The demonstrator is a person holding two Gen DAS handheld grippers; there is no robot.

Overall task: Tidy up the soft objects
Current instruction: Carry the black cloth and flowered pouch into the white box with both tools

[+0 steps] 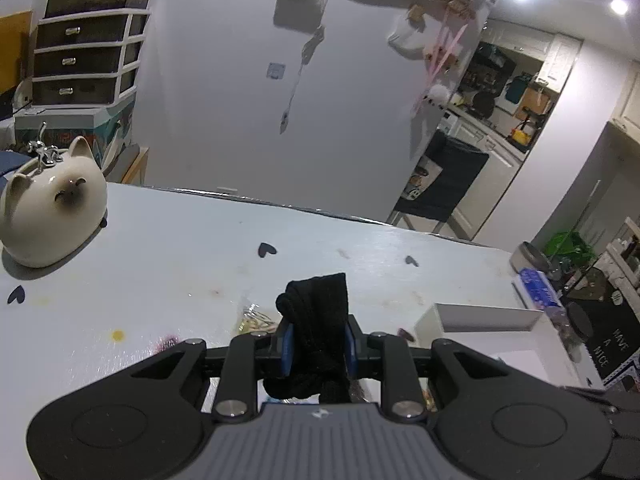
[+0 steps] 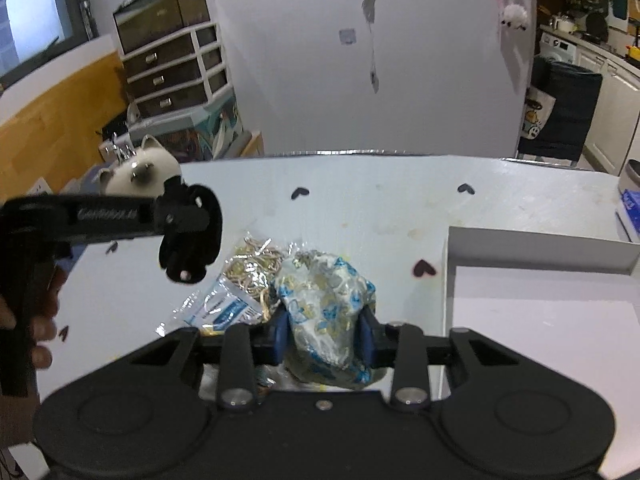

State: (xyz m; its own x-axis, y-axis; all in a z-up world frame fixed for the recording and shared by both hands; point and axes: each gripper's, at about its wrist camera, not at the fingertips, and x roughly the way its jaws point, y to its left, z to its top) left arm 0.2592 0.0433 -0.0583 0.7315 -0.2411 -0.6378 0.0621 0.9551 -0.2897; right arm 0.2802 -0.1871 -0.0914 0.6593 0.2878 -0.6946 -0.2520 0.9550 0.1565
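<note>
So I've got the left gripper (image 1: 316,346) clamped on a black sock (image 1: 316,320) and the right gripper (image 2: 324,340) squeezing a blue-patterned cloth bundle (image 2: 326,312), both off the table (image 2: 360,208), next probably dropping them into the white tray (image 2: 540,320) just right of the right gripper.

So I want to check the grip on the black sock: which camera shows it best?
The left wrist view: the black sock sits centred between the left gripper's blue pads, pinched mid-length. The right wrist view shows the same sock from the side, bunched and lifted clear of the table.
</note>
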